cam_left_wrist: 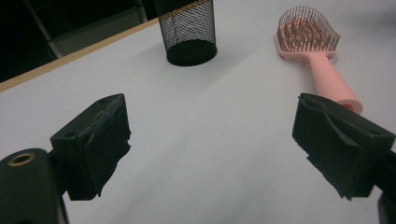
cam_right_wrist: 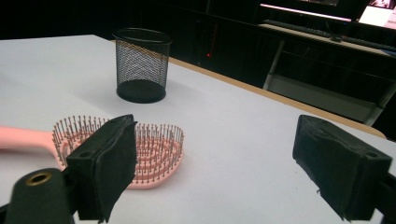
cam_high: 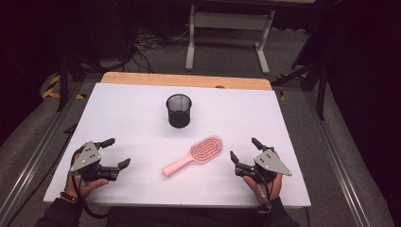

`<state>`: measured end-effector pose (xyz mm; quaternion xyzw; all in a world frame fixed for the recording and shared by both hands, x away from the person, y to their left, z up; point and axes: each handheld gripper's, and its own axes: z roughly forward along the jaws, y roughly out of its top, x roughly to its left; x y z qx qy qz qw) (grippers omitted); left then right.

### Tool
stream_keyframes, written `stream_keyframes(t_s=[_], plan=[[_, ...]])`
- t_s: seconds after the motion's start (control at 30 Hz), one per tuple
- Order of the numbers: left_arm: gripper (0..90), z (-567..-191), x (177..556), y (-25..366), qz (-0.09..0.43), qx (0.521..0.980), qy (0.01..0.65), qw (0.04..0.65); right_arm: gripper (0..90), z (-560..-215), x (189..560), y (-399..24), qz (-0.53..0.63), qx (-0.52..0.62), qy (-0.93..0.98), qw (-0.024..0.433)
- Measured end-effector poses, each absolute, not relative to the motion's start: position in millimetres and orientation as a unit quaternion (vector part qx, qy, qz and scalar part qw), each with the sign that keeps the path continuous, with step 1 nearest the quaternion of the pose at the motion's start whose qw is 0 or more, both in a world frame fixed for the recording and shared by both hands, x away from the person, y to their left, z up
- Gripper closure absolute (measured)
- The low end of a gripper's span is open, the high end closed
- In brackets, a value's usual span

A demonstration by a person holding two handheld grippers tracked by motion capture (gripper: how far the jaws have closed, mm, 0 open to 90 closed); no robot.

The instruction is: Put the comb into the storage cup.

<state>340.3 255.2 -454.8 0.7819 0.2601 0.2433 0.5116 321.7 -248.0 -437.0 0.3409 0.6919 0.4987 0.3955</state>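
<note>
The pink hairbrush lay bristles-up near the middle of the white worktop, its paddle head angled toward the far right and its handle pointing back toward the person's left. Behind it, well apart, stood the black mesh pen cup, upright and apparently empty. The left tool rested on the worktop to the left of the brush with its jaws spread wide and nothing between them; the right tool rested to the right of the brush head, jaws likewise spread and empty. Neither touched the brush.

Judging from how things lay, the likely work was to lift the brush and stand it in the cup, and several things could have gone amiss. The handle was smooth, rounded and lay flat, so a pinch that closed too high on it might have squeezed it out sideways and sent the brush skating across the slick surface. A grasp on the head would have met the bristles, which give and offer a poor hold. The cup looked light and narrow; a brush brought in at a slant could have caught the rim and tipped it or pushed it toward the far wooden edge. Held near one end, the brush might also have swung down as it rose.
</note>
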Motion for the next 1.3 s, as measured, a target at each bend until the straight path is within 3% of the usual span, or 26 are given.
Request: stream_keyframes(t_s=[0.87,1.3], plan=[[14.3,-455,340,242,0.219,0.799,0.257,0.497,15.3,-434,321,-249,0.493,0.346,0.686,0.408],[13.8,-427,357,213,0.175,0.835,0.259,0.452,15.4,-434,326,-253,0.480,0.348,0.693,0.411]])
